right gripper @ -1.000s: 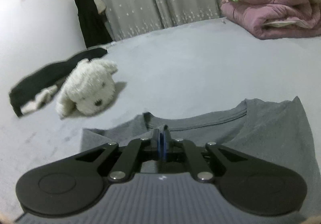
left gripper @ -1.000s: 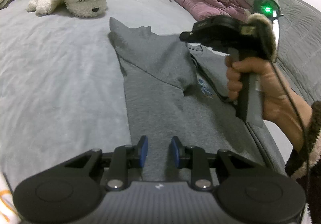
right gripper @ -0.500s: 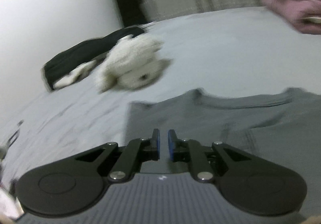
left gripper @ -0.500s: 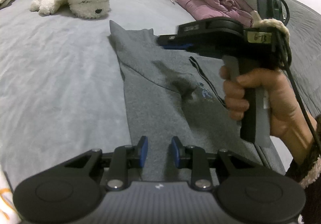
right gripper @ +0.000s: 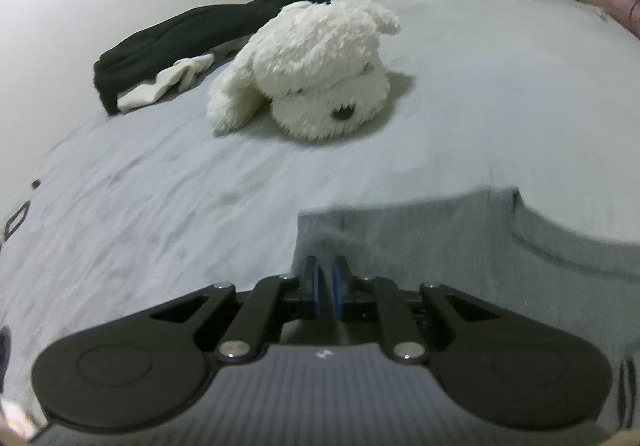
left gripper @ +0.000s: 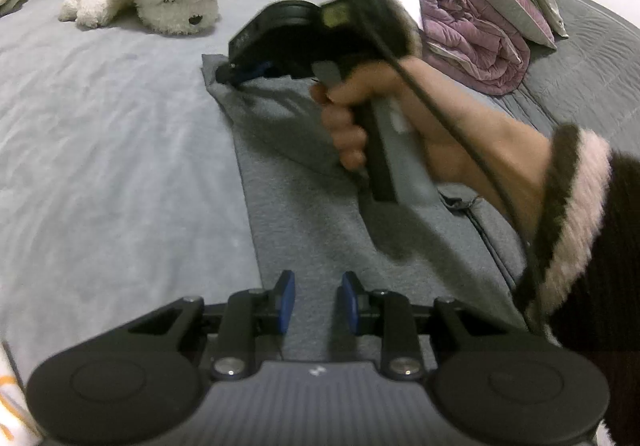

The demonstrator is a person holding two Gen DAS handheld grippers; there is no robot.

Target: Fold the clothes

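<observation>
Bare bed (left gripper: pixel 100 150) left of shirt (left gripper: pixel 312 230); plush dog (right gripper: pixel 316 74) beyond.

The shirt (left gripper: pixel 320 230) lies flat on the bed (left gripper: pixel 100 174), under the left tongs (left gripper: pixel 315 300); the right tongs (left gripper: pixel 230 76) sit ahead at its far corner; beyond them lies the plush dog (right gripper: pixel 316 78); folded quilts (left gripper: pixel 476 34) lie to the right.
</observation>
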